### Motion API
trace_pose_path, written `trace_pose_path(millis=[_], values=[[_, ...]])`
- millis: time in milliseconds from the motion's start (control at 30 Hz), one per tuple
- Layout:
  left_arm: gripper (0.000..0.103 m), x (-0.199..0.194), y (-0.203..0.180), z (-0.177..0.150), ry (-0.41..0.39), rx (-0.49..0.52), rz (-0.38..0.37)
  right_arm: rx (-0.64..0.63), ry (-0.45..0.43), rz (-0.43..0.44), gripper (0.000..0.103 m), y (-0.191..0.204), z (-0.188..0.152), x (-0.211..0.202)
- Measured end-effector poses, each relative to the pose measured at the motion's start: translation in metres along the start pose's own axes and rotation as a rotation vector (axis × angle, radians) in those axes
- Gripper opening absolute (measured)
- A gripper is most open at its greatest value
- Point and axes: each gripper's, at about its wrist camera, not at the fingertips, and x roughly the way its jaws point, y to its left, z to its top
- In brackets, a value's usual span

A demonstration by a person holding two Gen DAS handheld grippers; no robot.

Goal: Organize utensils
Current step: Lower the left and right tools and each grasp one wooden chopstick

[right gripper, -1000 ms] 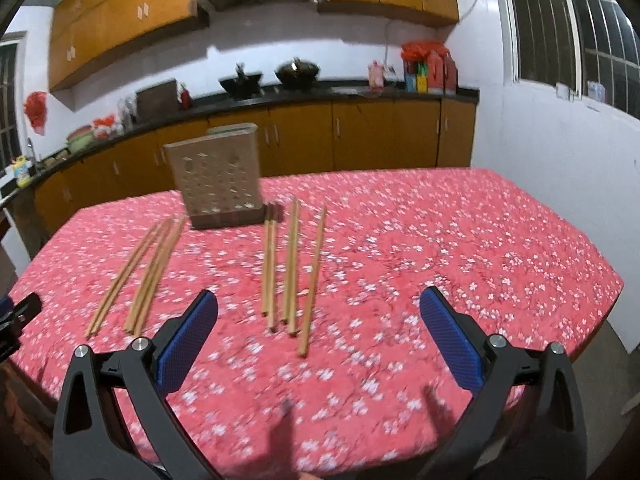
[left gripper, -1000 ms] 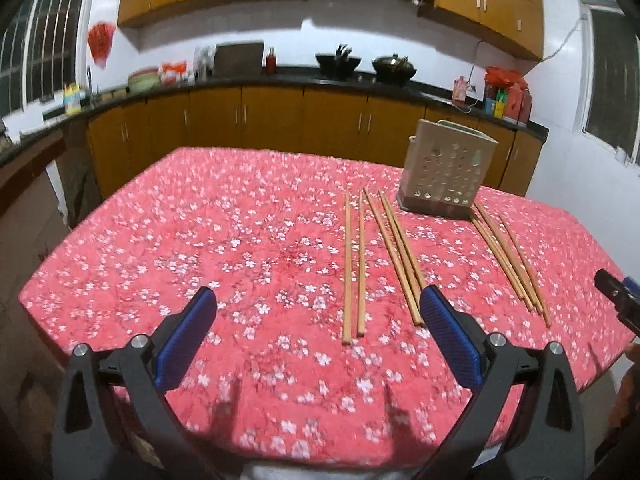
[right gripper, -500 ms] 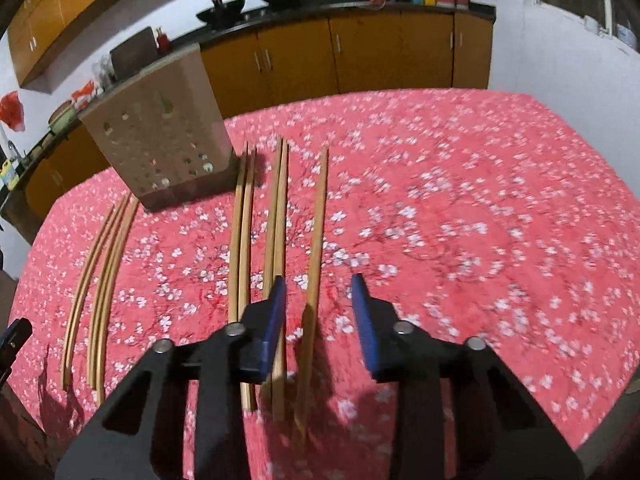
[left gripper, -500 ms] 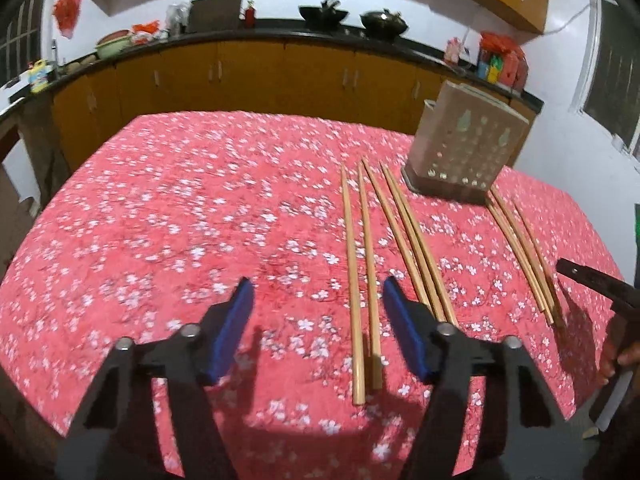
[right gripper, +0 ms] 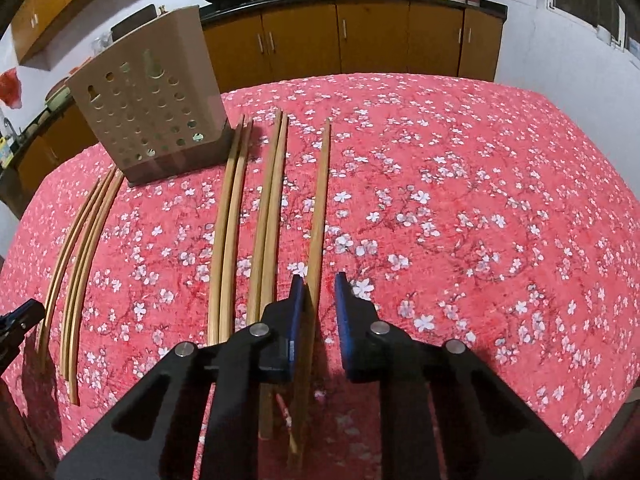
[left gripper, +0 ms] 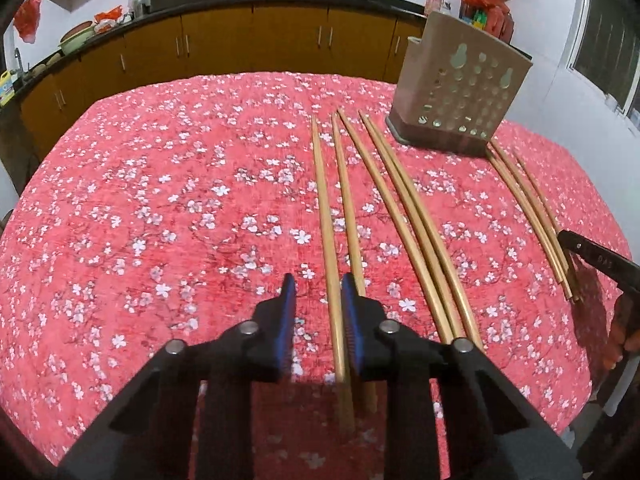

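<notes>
Left gripper [left gripper: 318, 292]: partly closed, jaws narrowed around the near end of the leftmost chopstick [left gripper: 325, 216]; right pad against or just beside the stick, a gap left on the other side, so not yet clamped.
Right gripper [right gripper: 319, 290]: likewise narrowed but not shut, straddling the near end of the rightmost chopstick [right gripper: 319, 208]; left pad touching or nearly touching it.
Key relation: each stick running lengthwise straight ahead from its gripper, long axis in line with the fingers and pointing toward the holder; grip falling at the near end, the rest of the length projecting forward.
Nearer hand: each outer stick already between its own gripper's jaws; neither needing to cross over.
Remaining chopsticks: flat on the red floral tablecloth [left gripper: 160, 200], roughly parallel; more between the two held sticks, and a separate cluster of thin ones [right gripper: 80, 248] well off to one side.
Holder [right gripper: 152, 108]: perforated beige caddy, upright at the far ends of the sticks, apparently without chopsticks.
Judgement: closing fully, then lifting and tipping each stick upright for the holder, probably next.
</notes>
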Motion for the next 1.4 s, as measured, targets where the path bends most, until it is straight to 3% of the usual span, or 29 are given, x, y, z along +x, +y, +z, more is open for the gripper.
trace_pose_path(millis=[267,333,667,800,1033,1400], values=[[0.015,0.010,-0.010,0.005,0.015,0.046,0.009,-0.027,0.007,-0.008,0.017,0.003,-0.002,0.000],[0.009,0.013,-0.013,0.008,0.016,0.056,0.019,-0.031,0.010,-0.012,0.011,0.003,-0.001,0.001],[0.008,0.045,-0.006,0.048,0.005,0.039,0.079,-0.018,0.006,-0.021,0.008,-0.013,0.028,0.021],[0.008,0.050,0.004,0.056,-0.002,0.000,0.058,0.005,-0.018,-0.011,0.008,-0.024,0.035,0.031],[0.010,0.038,0.009,0.042,-0.005,-0.023,0.005,0.005,-0.022,0.012,0.008,-0.020,0.024,0.024],[0.012,0.024,0.005,0.019,-0.016,-0.010,0.018,-0.015,-0.030,0.008,0.008,-0.017,0.003,0.006]])
